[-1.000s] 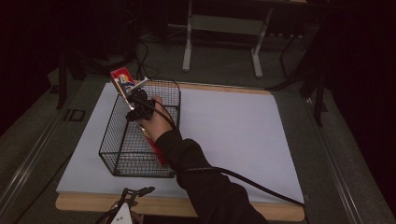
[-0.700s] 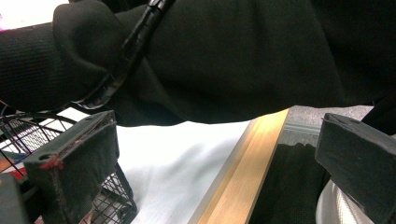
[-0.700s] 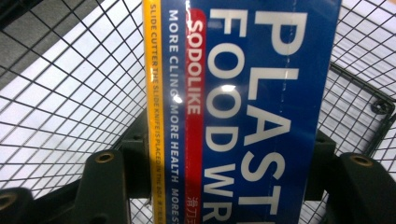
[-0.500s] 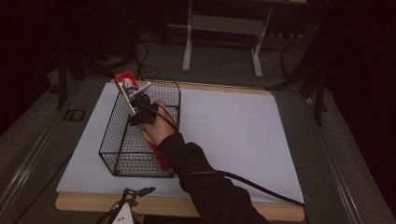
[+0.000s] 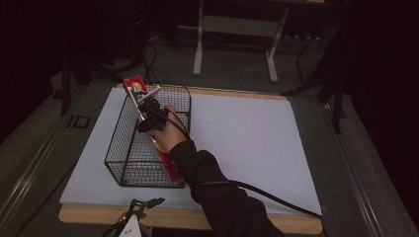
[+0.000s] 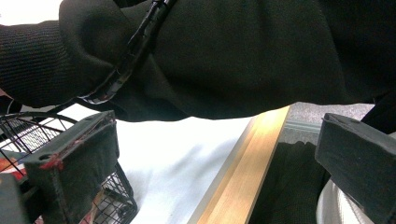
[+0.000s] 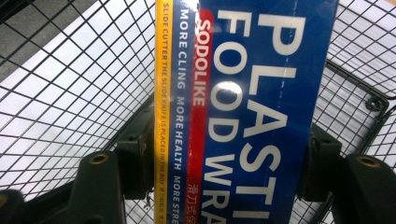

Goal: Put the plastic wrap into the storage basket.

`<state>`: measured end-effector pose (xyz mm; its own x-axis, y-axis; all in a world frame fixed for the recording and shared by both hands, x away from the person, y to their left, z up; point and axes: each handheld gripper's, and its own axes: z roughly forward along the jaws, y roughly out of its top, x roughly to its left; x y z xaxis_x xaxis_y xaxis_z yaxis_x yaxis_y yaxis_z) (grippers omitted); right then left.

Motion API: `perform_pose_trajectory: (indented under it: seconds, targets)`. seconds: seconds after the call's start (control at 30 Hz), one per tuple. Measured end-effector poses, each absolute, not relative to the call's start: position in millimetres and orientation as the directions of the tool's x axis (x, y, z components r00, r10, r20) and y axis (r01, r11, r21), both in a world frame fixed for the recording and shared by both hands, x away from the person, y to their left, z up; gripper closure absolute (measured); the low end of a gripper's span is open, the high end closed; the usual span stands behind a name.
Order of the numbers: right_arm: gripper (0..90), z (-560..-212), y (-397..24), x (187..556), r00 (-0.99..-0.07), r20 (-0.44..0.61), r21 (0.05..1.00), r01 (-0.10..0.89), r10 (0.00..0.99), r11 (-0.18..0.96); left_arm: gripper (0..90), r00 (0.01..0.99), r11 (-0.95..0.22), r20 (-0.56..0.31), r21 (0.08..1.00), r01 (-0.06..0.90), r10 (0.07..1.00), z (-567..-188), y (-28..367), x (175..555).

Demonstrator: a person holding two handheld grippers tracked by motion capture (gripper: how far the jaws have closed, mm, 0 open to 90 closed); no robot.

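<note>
Clamping plastic wrap box (image 7: 243, 116) over wire basket (image 5: 133, 148), right gripper (image 5: 148, 111); left gripper (image 5: 141, 210), bottom left, gaping empty.

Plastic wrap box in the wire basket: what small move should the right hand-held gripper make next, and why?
Probably lower it: the right hand-held gripper clamps the plastic wrap box, whose far end pokes above the wire basket rim.

The plastic wrap box (image 7: 252, 112) runs off the top and bottom edges of the right gripper view, its lettering cut short. In the high view, the left gripper (image 5: 136, 217) is clipped by the bottom edge, and the sleeve (image 5: 217, 192) hides the wire basket's (image 5: 148, 143) near right corner.
</note>
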<state>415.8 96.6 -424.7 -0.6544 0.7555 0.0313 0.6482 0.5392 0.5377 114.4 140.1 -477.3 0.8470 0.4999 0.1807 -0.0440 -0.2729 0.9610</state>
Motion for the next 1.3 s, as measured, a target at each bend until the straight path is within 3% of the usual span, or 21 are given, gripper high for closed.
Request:
perform_pose_trajectory:
  seconds: [1.3]
  targets:
    - [35.4, -432, 93, 435, -0.618, 0.041, 0.498, 0.694, 0.785, 0.52, 0.2, 0.852, -0.276, 0.176, 0.96, -0.038, 0.492, -478, 140, 115]
